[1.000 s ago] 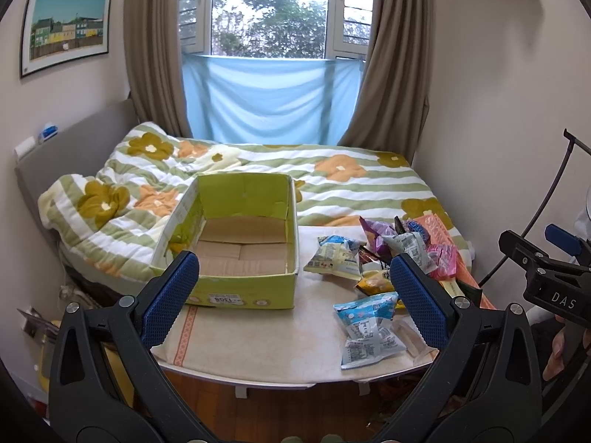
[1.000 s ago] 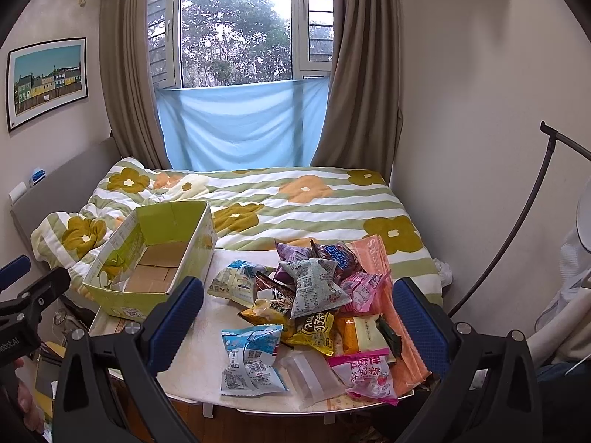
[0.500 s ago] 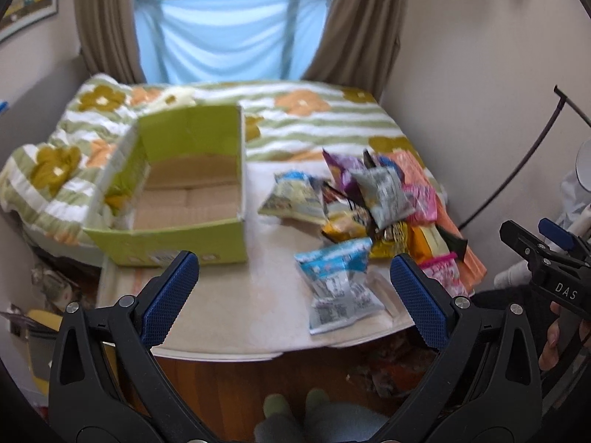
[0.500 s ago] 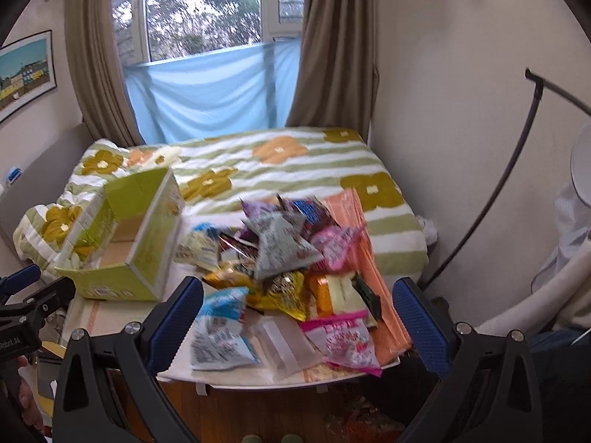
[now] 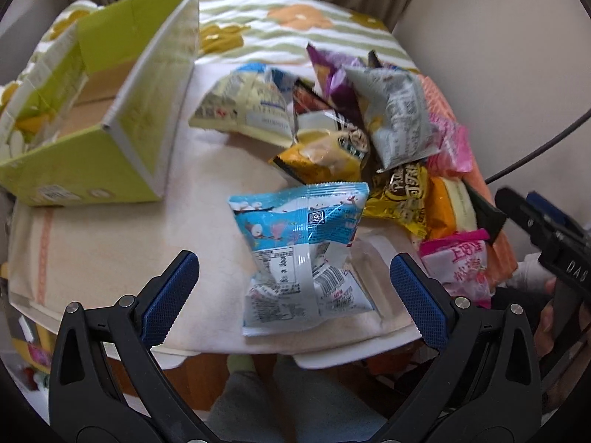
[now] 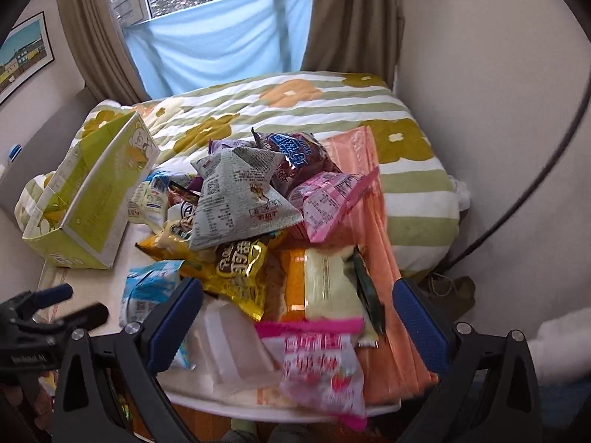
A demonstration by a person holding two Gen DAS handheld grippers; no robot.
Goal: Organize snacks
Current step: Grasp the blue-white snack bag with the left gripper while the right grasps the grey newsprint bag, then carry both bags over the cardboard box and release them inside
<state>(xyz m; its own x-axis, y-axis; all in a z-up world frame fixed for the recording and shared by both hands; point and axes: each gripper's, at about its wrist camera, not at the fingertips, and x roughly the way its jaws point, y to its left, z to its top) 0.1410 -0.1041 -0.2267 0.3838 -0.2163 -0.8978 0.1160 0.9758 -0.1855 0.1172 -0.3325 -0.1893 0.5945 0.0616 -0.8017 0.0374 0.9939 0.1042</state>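
Left hand-held gripper (image 5: 294, 277) gapes, apparently above the blue snack packet (image 5: 303, 243).

snack packets (image 6: 243, 199) heaped on table | blue packet (image 5: 306, 243) lies apart, flat | green box (image 5: 122, 118) open

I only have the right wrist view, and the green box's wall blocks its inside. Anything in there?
Observer: In the left wrist view, the green box shows a bare brown cardboard floor where I can see it, with no packets.
Operator: And the blue packet, half hidden behind the right gripper?
Observer: The blue packet lies whole on the table, barcode side up.
Operator: Is the left gripper on it?
Observer: No. The left gripper is open, with a finger to either side of the packet in the picture, not closed on it.
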